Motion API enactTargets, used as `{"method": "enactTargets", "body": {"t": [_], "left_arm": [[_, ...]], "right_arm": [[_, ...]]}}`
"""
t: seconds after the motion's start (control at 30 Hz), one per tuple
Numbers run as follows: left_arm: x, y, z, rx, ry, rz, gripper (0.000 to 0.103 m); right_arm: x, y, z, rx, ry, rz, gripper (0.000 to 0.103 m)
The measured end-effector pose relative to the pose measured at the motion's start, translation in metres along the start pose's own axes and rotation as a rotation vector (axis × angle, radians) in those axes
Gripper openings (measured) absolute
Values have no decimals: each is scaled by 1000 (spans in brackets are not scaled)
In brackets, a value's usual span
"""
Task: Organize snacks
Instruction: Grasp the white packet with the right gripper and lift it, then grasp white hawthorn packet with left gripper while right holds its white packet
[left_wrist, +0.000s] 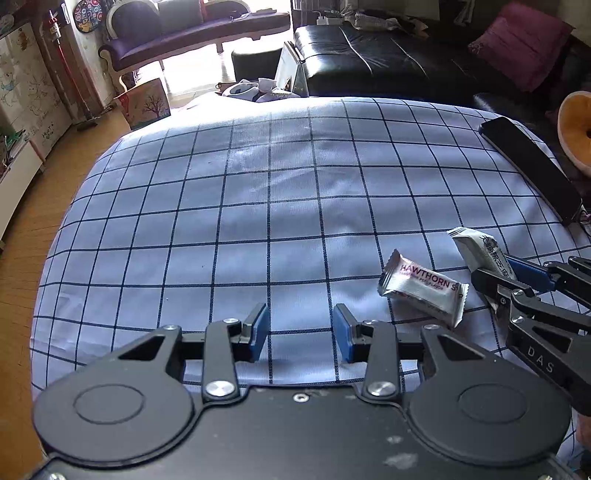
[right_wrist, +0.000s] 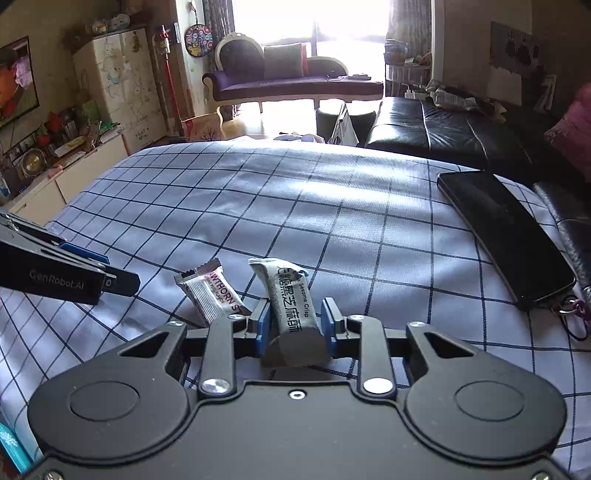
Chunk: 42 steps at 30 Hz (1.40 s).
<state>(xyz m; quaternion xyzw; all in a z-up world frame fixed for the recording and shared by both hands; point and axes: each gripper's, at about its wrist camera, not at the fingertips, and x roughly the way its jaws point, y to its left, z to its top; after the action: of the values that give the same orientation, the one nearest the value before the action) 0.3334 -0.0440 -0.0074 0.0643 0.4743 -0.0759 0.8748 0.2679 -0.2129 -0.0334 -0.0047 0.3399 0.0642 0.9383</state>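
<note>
A white hawthorn snack packet (left_wrist: 423, 289) lies on the blue checked cloth (left_wrist: 258, 206), just right of my left gripper (left_wrist: 300, 317), which is open and empty above the cloth. My right gripper (right_wrist: 294, 314) is shut on a grey sesame crisp packet (right_wrist: 291, 299), held upright between its blue pads. The hawthorn packet (right_wrist: 208, 291) lies just left of it. In the left wrist view the right gripper (left_wrist: 495, 275) holds the sesame packet (left_wrist: 480, 249) at the right edge. The left gripper (right_wrist: 92, 267) shows at the left of the right wrist view.
A black phone (right_wrist: 506, 236) lies on the cloth at the right, with a key ring (right_wrist: 570, 314) by its near end. A black sofa (right_wrist: 461, 136) stands behind the table, a purple couch (right_wrist: 295, 83) farther back.
</note>
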Motion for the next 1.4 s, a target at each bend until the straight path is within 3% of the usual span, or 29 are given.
{"method": "enactTargets", "body": {"t": [0.3,0.5,0.63,0.8,1.2,1.4], "left_arm": [[-1,-24,14,-29,29,-61,40],[5,-41,27,-70,53,-103,42],[13,-49,36,-126,45,-69,42],[32,-56,42,-179,99,-44,42],[17,-59,9,27,85,9,48],[8,-46,-7,49,83,-7,48]], "right_arm": [[-29,-7,-19,59,43,-183,31],[-53,-9,-38,131,85,-213,30],[-63,-4,-50,134,90,-219,30],[-66,2,-57,116,68,-237,30],[-67,-4,-61,154,52,-213,31],[-67,-4,-61,151,53,-211,31]]}}
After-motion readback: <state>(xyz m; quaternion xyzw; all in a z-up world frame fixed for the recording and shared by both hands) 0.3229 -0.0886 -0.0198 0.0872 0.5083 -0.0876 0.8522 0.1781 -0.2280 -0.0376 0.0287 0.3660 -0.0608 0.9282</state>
